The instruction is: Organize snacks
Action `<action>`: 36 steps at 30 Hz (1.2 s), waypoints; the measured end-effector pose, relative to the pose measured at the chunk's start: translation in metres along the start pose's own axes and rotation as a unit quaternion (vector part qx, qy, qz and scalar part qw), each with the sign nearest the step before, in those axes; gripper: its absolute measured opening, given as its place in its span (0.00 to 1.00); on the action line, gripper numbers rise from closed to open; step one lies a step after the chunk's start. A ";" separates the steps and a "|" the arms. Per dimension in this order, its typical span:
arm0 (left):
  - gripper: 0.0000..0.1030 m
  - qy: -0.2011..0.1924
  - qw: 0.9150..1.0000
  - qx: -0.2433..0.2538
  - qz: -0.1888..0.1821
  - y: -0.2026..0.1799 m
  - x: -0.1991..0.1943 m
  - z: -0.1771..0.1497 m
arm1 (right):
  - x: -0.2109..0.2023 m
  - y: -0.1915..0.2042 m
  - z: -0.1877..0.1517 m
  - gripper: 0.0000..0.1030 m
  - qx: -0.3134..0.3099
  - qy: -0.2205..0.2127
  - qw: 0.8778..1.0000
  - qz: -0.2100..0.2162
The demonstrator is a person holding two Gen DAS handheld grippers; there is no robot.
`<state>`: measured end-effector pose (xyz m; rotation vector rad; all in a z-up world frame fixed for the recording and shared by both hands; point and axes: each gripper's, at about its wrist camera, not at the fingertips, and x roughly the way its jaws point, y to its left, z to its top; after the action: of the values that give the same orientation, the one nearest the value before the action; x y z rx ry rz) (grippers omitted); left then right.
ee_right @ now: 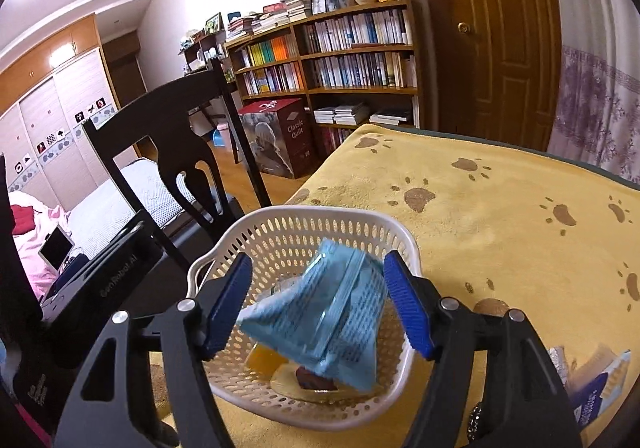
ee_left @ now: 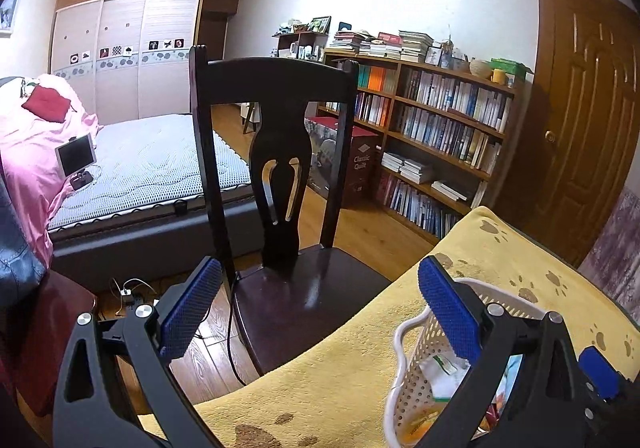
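Hovering with jaws spread, the right gripper frames a light, crinkly blue foil snack packet over the white perforated plastic basket; pinch its sealed edge.

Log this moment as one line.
left gripper: open, empty | right gripper: open over basket | blue packet: in basket

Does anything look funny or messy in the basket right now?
A little. The blue snack packet sits tilted above the other snacks in the white basket, between the open fingers of the right gripper, not lying flat. A few more packets lie outside the basket on the yellow paw-print cloth. Nothing looks spilled or broken.
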<state>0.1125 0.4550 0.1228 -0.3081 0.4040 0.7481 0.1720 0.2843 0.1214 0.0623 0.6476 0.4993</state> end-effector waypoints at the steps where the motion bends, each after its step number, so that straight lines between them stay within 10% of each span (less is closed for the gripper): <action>1: 0.97 0.001 1.000 -0.001 0.000 0.000 0.000 0.000 | -0.001 -0.002 -0.001 0.66 0.002 0.000 1.000 -0.001; 36: 0.97 -0.019 0.994 0.083 -0.064 -0.049 -0.025 -0.018 | -0.058 -0.102 -0.042 0.66 0.110 -0.022 0.989 -0.095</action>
<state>0.1264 0.3985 0.1253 -0.1619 0.4036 0.5908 0.1503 0.1633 0.0991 0.2168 0.6567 0.2419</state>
